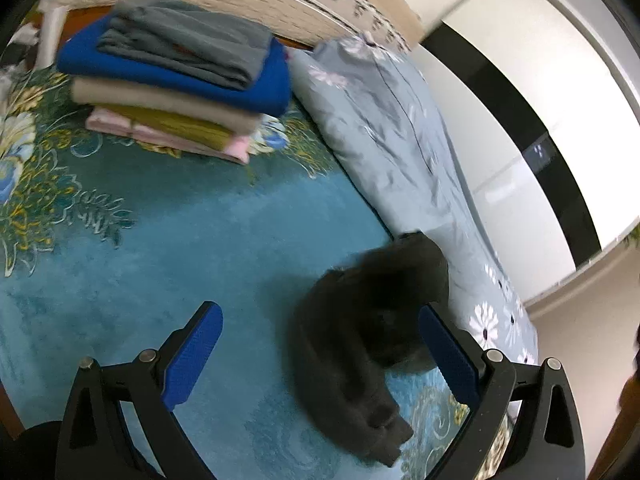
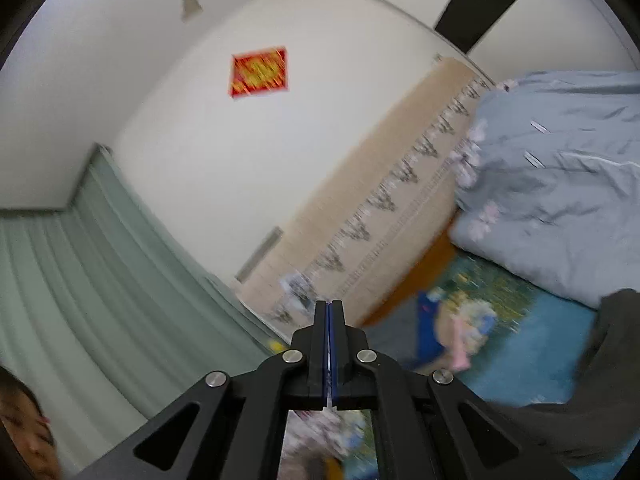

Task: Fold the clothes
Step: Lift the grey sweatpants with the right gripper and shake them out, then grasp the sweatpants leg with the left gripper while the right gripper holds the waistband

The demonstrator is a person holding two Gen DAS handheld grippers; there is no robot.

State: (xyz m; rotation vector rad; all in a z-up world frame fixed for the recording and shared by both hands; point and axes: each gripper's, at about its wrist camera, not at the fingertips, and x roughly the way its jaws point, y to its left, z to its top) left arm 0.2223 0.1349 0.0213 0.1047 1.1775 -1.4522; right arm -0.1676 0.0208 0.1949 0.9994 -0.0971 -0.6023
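A crumpled dark grey garment [image 1: 360, 320] lies on the teal floral bedspread [image 1: 160, 240], blurred by motion. My left gripper [image 1: 320, 332] is open just above it, the right finger [image 1: 448, 352] over its edge, holding nothing. A stack of folded clothes [image 1: 176, 80], grey on blue on beige, olive and pink, sits at the far left of the bed. My right gripper [image 2: 329, 312] is shut with nothing seen between the fingers, tilted up toward the wall. The dark garment also shows at the lower right of the right wrist view [image 2: 600, 380].
A rolled grey-blue floral quilt [image 1: 400, 152] lies along the bed's right side, also in the right wrist view [image 2: 560, 184]. A beige patterned headboard [image 2: 380, 208] stands behind. A green curtain [image 2: 100, 280] hangs left. A person's face [image 2: 24, 432] is at the lower left.
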